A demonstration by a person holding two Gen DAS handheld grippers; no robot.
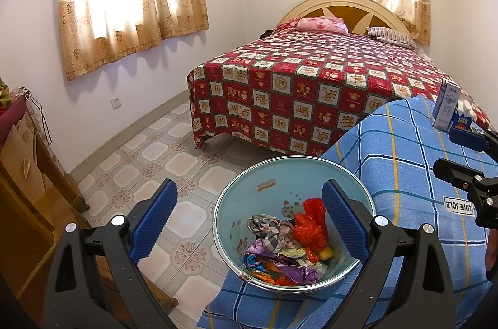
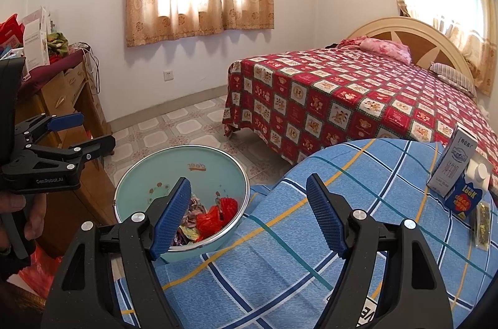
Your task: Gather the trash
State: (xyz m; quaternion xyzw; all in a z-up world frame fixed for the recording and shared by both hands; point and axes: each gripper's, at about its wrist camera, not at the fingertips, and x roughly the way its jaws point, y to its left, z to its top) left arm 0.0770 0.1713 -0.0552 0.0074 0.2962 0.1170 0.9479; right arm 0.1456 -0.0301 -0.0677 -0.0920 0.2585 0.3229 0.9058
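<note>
A pale teal trash bin (image 1: pixel 270 173) with a metal rim stands beside a table covered in blue checked cloth (image 1: pixel 414 173). It holds crumpled wrappers and red plastic scraps (image 1: pixel 311 231). My left gripper (image 1: pixel 252 223) is open and empty, just above the bin's mouth. My right gripper (image 2: pixel 249 214) is open and empty over the blue cloth (image 2: pixel 280 251), with the bin (image 2: pixel 199 161) at its left finger. A white carton (image 2: pixel 454 164), a small blue carton (image 2: pixel 467 195) and a gold wrapper (image 2: pixel 482 223) stand on the cloth at far right.
A bed with a red patterned cover (image 1: pixel 311 86) fills the back right. A wooden cabinet (image 2: pixel 68 111) with clutter stands at left. A red plastic bag (image 2: pixel 37 270) lies on the floor by it. Tiled floor (image 1: pixel 155 155) lies between the bed and the cabinet.
</note>
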